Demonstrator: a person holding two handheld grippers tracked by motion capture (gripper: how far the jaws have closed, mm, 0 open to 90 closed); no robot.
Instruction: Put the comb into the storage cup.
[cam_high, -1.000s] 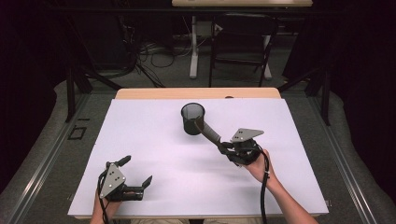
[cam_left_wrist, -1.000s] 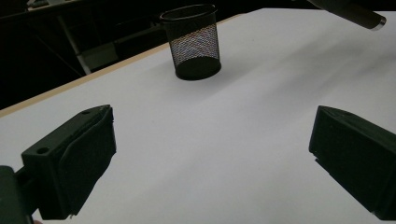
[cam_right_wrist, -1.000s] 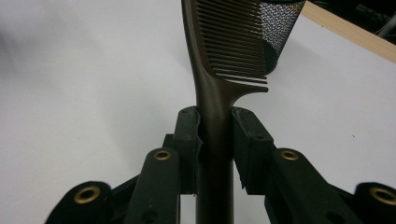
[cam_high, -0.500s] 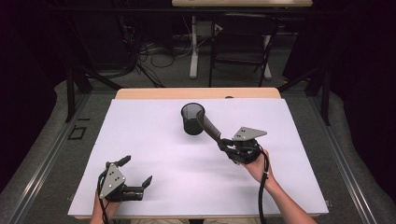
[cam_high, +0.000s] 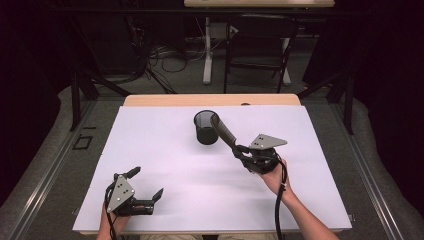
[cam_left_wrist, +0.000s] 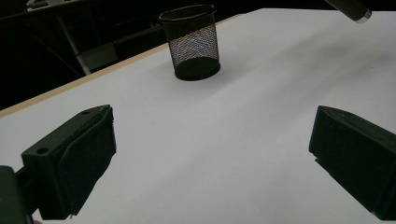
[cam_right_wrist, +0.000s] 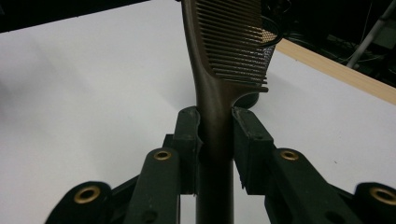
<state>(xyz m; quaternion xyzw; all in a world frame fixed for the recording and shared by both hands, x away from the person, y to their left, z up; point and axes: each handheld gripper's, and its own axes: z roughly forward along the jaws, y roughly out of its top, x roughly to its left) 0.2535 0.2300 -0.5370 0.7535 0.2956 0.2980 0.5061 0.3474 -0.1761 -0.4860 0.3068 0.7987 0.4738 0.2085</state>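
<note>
At near left, our left gripper (cam_high: 145, 184) rests released on the white table (cam_high: 150, 140). The black mesh cup (cam_high: 205, 127) stands mid-table. Right of it, our right gripper (cam_high: 239, 149) clenches the brown comb (cam_high: 223, 132) by its handle; its long axis slants far-left, tip over the cup's rim.

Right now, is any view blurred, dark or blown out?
High view: dark surround, white table evenly lit, soft shadows. Left gripper view: cup sharp, near jaws soft. Right gripper view: comb handle close and slightly soft, table bright without glare.
</note>
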